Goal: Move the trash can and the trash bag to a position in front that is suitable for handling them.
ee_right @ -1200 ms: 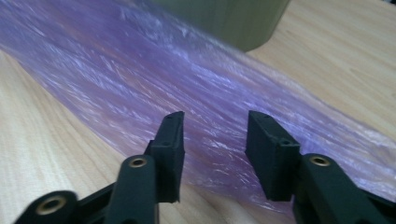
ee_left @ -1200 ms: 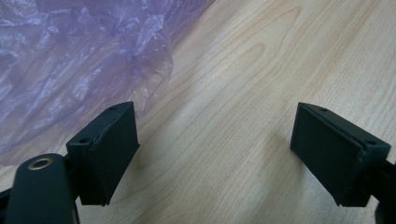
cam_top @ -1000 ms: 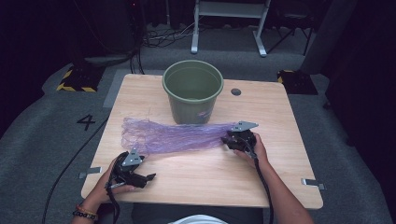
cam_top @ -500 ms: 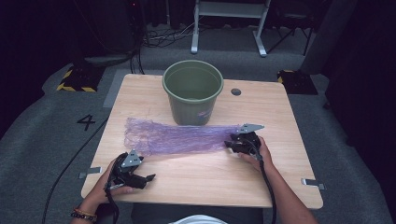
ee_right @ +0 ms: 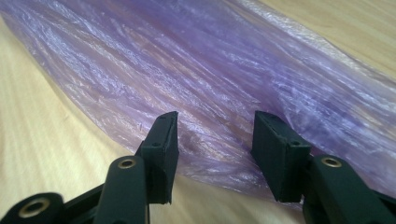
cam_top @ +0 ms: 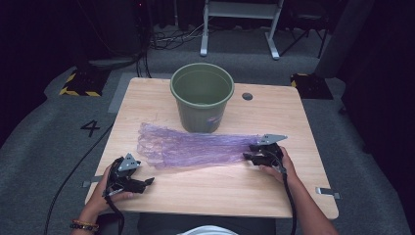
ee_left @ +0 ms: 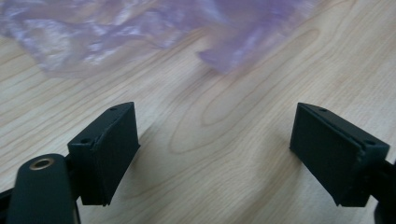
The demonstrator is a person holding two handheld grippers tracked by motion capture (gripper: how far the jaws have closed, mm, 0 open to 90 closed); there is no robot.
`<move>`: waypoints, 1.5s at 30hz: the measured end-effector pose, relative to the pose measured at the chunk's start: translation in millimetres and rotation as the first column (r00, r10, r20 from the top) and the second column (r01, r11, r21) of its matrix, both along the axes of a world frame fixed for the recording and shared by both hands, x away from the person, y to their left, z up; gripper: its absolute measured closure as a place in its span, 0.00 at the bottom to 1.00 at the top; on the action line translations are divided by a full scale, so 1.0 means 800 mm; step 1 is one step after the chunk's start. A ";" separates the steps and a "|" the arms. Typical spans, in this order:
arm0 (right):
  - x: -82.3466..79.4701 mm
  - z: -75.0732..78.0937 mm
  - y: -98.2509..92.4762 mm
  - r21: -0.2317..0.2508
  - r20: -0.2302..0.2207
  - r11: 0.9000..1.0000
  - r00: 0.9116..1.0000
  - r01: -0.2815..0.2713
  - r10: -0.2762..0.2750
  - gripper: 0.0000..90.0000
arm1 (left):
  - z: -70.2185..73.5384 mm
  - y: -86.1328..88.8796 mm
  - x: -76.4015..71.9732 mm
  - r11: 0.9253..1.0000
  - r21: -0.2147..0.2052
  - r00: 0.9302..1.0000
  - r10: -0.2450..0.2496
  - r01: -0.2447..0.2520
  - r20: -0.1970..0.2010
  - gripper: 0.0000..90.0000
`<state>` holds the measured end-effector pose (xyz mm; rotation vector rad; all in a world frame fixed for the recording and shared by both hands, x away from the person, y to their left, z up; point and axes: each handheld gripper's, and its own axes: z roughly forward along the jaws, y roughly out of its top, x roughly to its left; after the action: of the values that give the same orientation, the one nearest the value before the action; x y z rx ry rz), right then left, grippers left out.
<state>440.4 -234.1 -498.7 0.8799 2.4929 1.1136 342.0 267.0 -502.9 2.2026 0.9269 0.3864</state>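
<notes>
A thin, crinkled purple plastic bag [cam_top: 195,147] lies stretched flat across the wooden table [cam_top: 235,191], in front of a green bucket [cam_top: 201,95]. My right gripper [cam_top: 250,152] sits at the bag's right end. In the right gripper view its jaws [ee_right: 215,135] have just been opening and stand apart. The bag [ee_right: 187,60] lies on the wood between and beyond them, and the pads do not press it. My left gripper [cam_top: 147,182] rests near the front left edge, open wide over bare wood [ee_left: 215,140], just short of the bag's edge [ee_left: 116,28].
The bucket stands upright at the back middle of the table, touching the bag's far side. A round cable hole [cam_top: 247,96] lies to the bucket's right. Dark floor, cables and a white frame [cam_top: 240,24] surround the table.
My right gripper has shifted to the right, and the bag's right end has drawn out with it. My left hand has stayed where it was.
</notes>
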 end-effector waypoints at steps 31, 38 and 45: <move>0.001 0.009 0.052 0.005 0.027 1.000 1.000 -0.006 0.006 0.53 | 0.056 -0.006 0.008 0.999 -0.055 0.988 0.010 -0.001 0.155 0.19; 0.001 0.000 0.050 -0.005 -0.008 1.000 1.000 -0.030 0.030 0.54 | 0.064 -0.007 0.015 0.998 -0.060 0.985 0.011 -0.001 0.170 0.20; -0.007 0.001 0.031 -0.011 -0.009 0.995 0.995 -0.101 0.101 0.55 | 0.077 -0.007 0.026 0.996 -0.084 0.981 0.023 -0.008 0.191 0.20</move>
<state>435.0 -209.2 -497.8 0.7644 2.5732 1.1279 362.6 261.4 -441.4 2.0434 0.8405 0.5472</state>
